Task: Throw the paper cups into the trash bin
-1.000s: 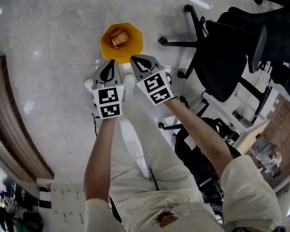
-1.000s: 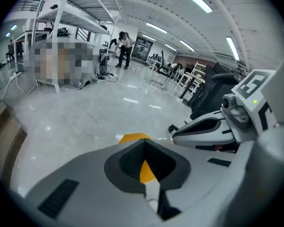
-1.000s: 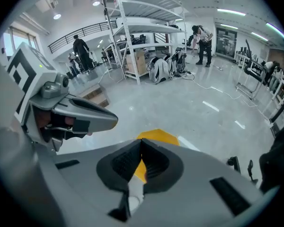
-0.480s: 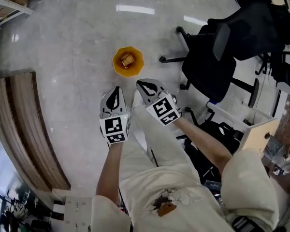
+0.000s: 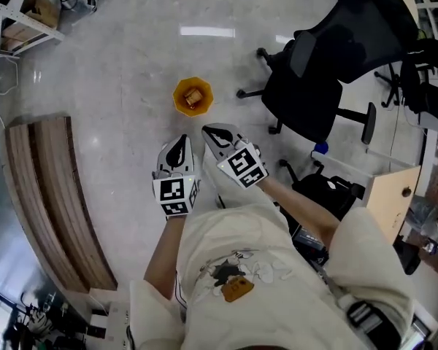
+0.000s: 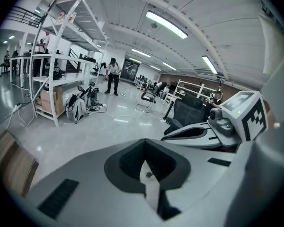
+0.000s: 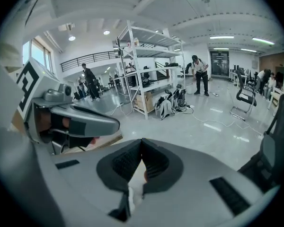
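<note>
- Here, one orange trash bin (image 5: pixel 182 109) stands upright on the floor (image 5: pixel 117 64), mouth up, ahead of both grippers.
- One paper cup (image 5: pixel 193 95) lies inside; its axis is unclear.
- Left gripper (image 5: pixel 181 140) and right gripper (image 5: pixel 206 129): fingers closed together, empty.

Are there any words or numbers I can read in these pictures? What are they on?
No words or numbers can be read.
On the left gripper cube and the right gripper cube: black-and-white squares, no letters.
The shirt print: too blurred to read.
</note>
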`<state>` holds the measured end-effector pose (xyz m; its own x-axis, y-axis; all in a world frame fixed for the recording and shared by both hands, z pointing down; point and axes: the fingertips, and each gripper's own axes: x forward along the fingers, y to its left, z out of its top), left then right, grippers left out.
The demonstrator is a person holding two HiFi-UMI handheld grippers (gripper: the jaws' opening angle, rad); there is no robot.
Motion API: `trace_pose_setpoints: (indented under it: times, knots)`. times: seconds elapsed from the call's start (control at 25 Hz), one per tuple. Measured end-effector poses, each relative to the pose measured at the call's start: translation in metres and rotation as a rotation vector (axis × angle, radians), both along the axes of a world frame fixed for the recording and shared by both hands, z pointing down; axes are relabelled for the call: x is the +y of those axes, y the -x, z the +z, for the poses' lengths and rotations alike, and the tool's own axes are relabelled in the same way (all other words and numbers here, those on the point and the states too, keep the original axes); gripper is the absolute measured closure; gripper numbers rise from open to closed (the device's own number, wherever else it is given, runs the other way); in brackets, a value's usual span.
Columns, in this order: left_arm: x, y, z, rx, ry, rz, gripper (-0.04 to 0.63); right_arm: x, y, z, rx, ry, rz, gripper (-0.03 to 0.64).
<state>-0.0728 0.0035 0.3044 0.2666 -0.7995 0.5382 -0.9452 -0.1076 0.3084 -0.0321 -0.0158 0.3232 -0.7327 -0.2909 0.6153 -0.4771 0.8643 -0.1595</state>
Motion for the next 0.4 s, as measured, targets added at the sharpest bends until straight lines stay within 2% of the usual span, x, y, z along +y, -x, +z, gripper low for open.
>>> trace_pose_setpoints:
  times: [0.16,0.4]
  knots:
    - [0.01,-0.016,-0.039,-0.029,-0.028,0.075,0.591,0.016,-0.018,-0.043,-0.028,-0.009,-0.002,0.611]
    - [0.016,-0.031,-0.071,-0.01,-0.059,0.104,0.591,0.023,-0.043,-0.059,-0.02,-0.03,0.009,0.611]
